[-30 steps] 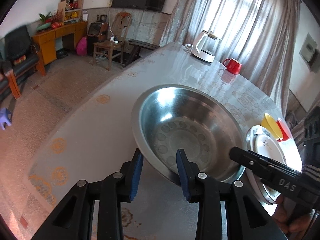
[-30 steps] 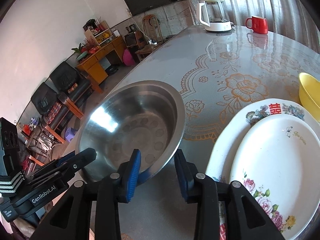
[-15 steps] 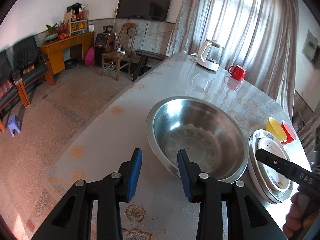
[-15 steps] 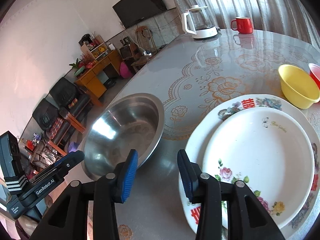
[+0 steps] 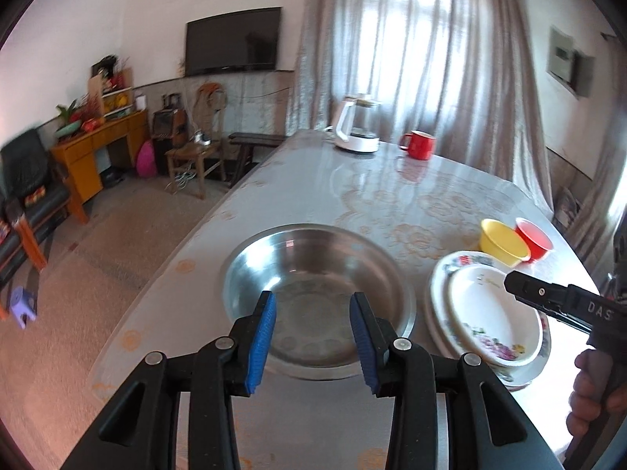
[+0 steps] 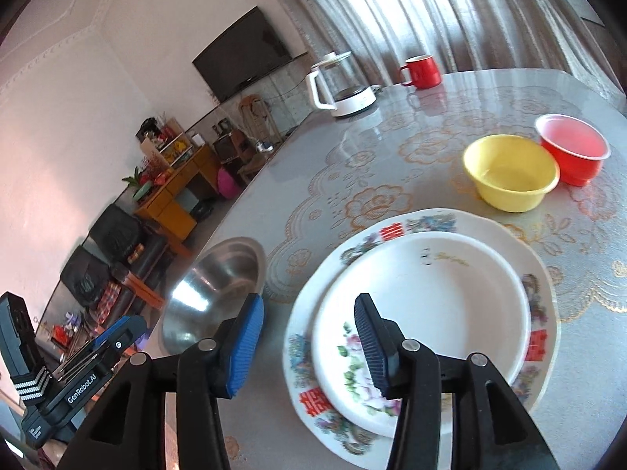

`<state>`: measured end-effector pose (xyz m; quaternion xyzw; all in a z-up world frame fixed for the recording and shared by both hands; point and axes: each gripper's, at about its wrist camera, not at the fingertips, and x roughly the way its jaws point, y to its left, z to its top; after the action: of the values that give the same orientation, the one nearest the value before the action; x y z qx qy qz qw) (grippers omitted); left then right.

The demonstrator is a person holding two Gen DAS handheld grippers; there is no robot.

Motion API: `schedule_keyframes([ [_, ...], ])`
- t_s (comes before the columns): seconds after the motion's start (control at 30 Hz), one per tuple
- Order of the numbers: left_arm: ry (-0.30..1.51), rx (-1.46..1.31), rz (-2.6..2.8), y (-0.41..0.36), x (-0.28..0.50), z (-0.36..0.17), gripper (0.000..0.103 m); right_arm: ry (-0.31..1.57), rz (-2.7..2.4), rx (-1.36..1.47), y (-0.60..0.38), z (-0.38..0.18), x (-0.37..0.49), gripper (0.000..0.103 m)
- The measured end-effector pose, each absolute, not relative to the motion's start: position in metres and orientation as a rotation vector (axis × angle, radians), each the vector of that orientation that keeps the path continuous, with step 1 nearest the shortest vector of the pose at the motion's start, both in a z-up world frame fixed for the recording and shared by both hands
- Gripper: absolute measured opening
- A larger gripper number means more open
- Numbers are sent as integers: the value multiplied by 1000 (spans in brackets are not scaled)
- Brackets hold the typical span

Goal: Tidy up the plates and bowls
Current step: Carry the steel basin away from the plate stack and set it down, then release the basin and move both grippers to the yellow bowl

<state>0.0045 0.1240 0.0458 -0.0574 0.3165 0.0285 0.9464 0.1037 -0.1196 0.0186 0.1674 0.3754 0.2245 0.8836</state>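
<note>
A large steel bowl (image 5: pixel 317 270) sits on the table near its left edge; it also shows in the right wrist view (image 6: pixel 215 290). Right of it lies a small white floral plate (image 6: pixel 423 313) stacked on a larger patterned plate (image 6: pixel 540 274); the stack also shows in the left wrist view (image 5: pixel 490 313). Beyond are a yellow bowl (image 6: pixel 509 172) and a red bowl (image 6: pixel 572 149). My left gripper (image 5: pixel 313 337) is open and empty, above the steel bowl's near rim. My right gripper (image 6: pixel 309 348) is open and empty, above the plates' left edge.
A white kettle (image 5: pixel 358 129) and a red mug (image 5: pixel 419 145) stand at the table's far end. The table (image 5: pixel 392 196) has a lace-patterned cover. The floor drops off left of the steel bowl, with chairs and a cabinet beyond.
Both grippers have let go of the steel bowl's rim and pulled back and up. The right gripper has swung right, over the plates. The bowl now rests flat on the table.
</note>
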Motion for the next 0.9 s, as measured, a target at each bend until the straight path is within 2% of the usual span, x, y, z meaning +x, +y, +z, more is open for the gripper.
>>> schedule_keyframes([
  [0.1, 635, -83, 22, 110, 4, 51, 40, 767, 433, 377, -135, 21, 98, 54],
  [0.57, 647, -13, -105, 61, 7, 57, 41, 720, 313, 449, -188, 31, 77, 55],
  [0.9, 708, -20, -166, 36, 47, 54, 42, 719, 241, 494, -219, 22, 94, 55],
])
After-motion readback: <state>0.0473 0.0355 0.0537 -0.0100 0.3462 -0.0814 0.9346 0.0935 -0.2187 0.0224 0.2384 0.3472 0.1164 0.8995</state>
